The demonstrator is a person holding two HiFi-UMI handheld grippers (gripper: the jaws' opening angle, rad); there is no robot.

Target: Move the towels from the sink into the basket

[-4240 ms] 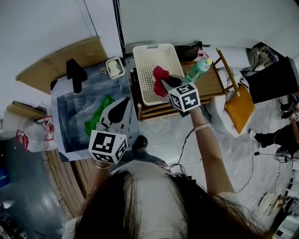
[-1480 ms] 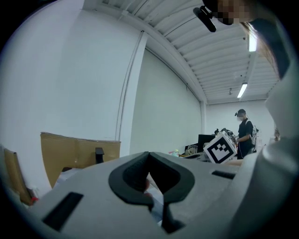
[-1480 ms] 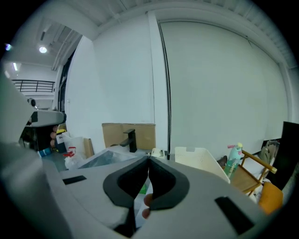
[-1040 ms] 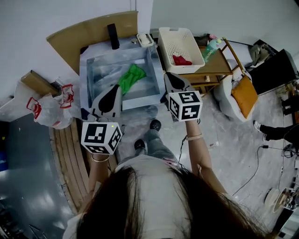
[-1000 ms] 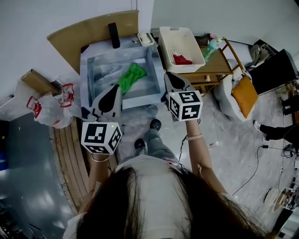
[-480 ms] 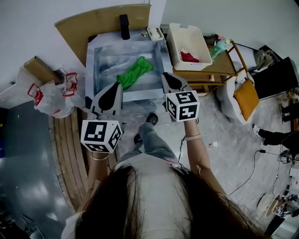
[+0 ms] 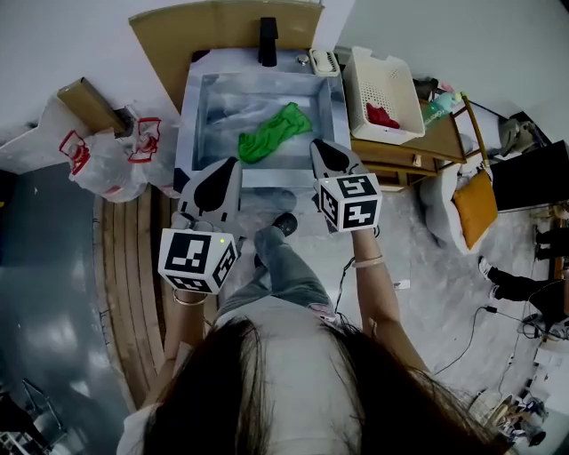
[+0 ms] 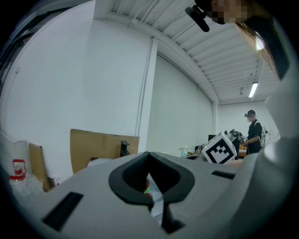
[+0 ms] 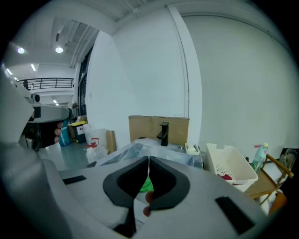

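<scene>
A green towel (image 7: 276,131) lies crumpled in the steel sink (image 7: 206,107), right of its middle. The white basket (image 7: 391,67) stands to the sink's right with a red towel (image 7: 382,115) inside. My left gripper (image 7: 235,162) and right gripper (image 7: 315,145) hover side by side over the sink's near edge, both shut and empty. In the right gripper view the jaws (image 9: 148,158) meet, and the green towel (image 9: 146,185) shows below them, with the basket (image 9: 229,163) to the right. The left gripper (image 8: 149,155) also has its jaws together.
A black faucet (image 7: 268,40) and a soap dish (image 7: 324,62) sit on the sink's far rim, with cardboard (image 7: 222,22) behind. Plastic bags (image 7: 116,160) lie to the left. The basket rests on a wooden rack (image 7: 418,147) beside a bottle (image 7: 437,105).
The right gripper has let go of the red towel, which now lies in the basket. Both grippers have swung left and come up to the sink's near edge.
</scene>
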